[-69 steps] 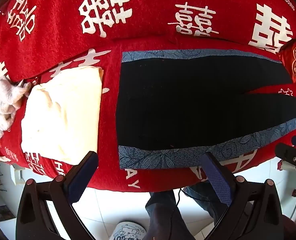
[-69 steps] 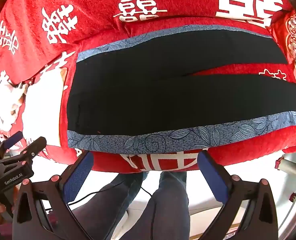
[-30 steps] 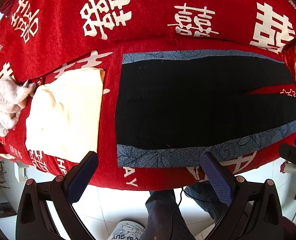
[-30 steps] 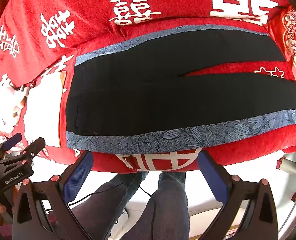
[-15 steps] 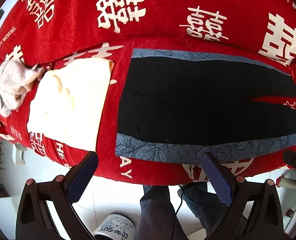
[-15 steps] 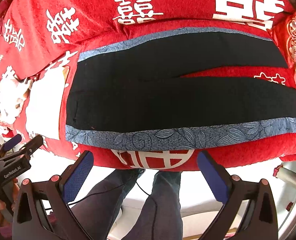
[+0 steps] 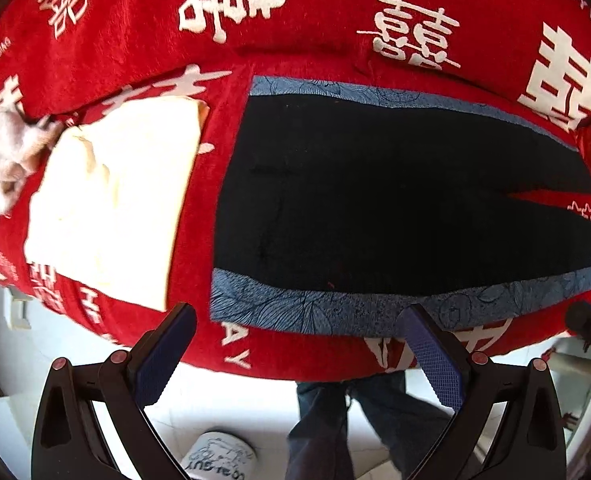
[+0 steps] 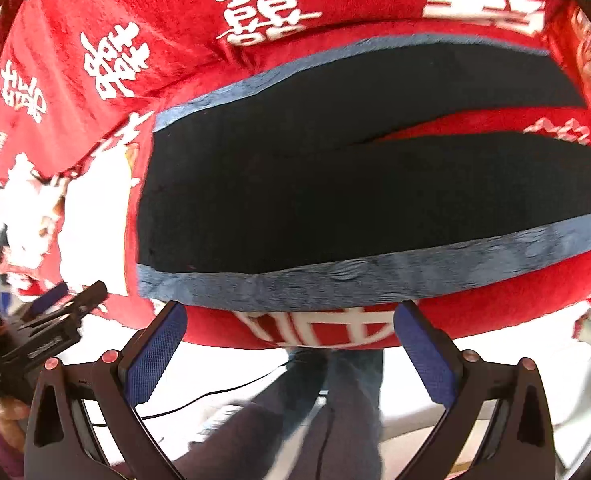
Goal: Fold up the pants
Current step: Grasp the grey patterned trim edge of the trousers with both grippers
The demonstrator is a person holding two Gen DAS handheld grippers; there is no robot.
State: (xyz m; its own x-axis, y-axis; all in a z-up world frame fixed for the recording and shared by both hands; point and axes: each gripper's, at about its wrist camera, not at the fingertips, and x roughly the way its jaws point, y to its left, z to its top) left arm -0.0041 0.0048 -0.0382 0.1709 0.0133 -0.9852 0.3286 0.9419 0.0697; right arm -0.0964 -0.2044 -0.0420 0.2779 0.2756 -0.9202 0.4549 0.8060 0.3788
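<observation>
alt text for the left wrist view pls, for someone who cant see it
Black pants with blue patterned side stripes lie flat on a red sofa cover, unfolded. The open left claw hovers at their near edge, a folded cream cloth beside them.

My right gripper (image 8: pixel 289 344) hangs wide open just short of the black pants (image 8: pixel 355 196). They lie flat on the red blanket (image 8: pixel 255 12); my left gripper (image 8: pixel 51 320) shows at left.

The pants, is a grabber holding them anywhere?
No. The left gripper and right gripper are open and empty; the pants lie flat, untouched.
</observation>
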